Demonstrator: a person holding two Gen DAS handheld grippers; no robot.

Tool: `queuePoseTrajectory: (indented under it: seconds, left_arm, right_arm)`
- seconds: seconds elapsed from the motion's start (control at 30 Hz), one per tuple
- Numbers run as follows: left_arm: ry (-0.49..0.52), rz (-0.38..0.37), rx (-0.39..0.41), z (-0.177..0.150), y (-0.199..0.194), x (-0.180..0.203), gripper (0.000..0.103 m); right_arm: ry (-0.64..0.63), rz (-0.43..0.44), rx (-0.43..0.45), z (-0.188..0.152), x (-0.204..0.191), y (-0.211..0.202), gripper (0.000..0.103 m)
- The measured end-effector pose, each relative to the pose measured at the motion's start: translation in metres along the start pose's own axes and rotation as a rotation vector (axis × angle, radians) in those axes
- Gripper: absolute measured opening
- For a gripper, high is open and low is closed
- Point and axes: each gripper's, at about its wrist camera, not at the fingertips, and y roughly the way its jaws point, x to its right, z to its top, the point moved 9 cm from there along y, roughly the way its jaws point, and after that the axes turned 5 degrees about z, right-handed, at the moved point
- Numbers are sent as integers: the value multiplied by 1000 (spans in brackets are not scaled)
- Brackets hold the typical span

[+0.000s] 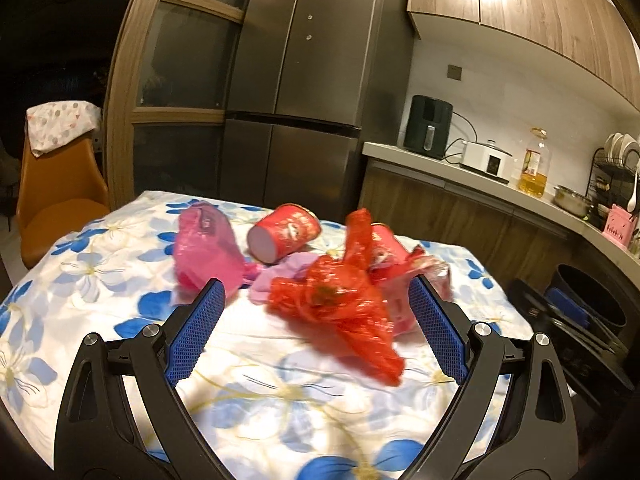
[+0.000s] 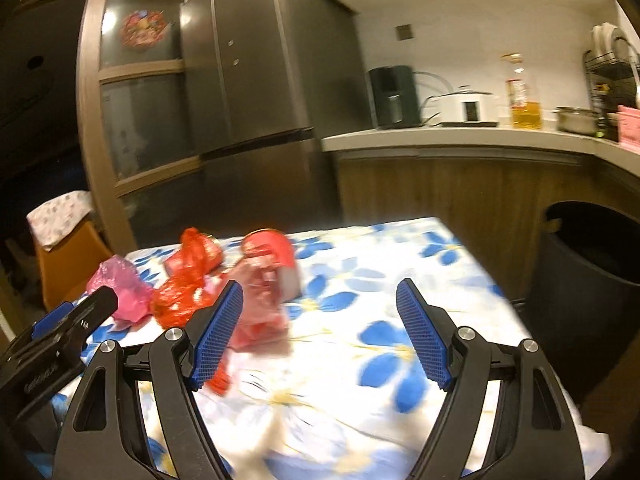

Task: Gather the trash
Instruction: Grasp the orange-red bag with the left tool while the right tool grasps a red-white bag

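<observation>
On the floral tablecloth [image 1: 92,280] lies a heap of trash: a pink plastic bag [image 1: 208,252], a red paper cup [image 1: 284,232] on its side, a crumpled red plastic bag [image 1: 340,308] and a second red cup [image 1: 386,246] behind it. My left gripper [image 1: 316,282] is open, with the red bag just ahead between its fingers and untouched. My right gripper [image 2: 320,283] is open over bare cloth. A pinkish wrapper [image 2: 260,312] and a tipped red cup [image 2: 268,252] lie by its left finger. The red bag [image 2: 184,280] and pink bag [image 2: 120,284] are farther left.
A black bin [image 2: 592,264] stands on the floor past the table's right edge. An orange chair [image 1: 56,196] with a cloth over it is at the far left. Behind are a fridge [image 1: 312,80] and a counter [image 1: 480,176] with appliances, an oil bottle and a dish rack.
</observation>
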Motion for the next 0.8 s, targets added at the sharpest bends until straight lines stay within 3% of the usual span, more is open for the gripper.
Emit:
queuePoseTrajectory:
  seconds: [0.3,0.47,0.6,0.8]
  left_arm:
    - [7,3,-22,-3,13,-14,91]
    - [1,-9,-37,-7,18,-15,91]
    - [3,-10,-43,-7,22,-13,91]
    - [14,-5,-46,-7,26,-7,91]
  right_arm:
    - [7,77,-82,-9,-28,57,67]
    - [42,118,-140,-17,-29,74,46]
    - [24,146,-163,-21,-35,74,28]
    - [2,168,-135,-19,-36,52,22]
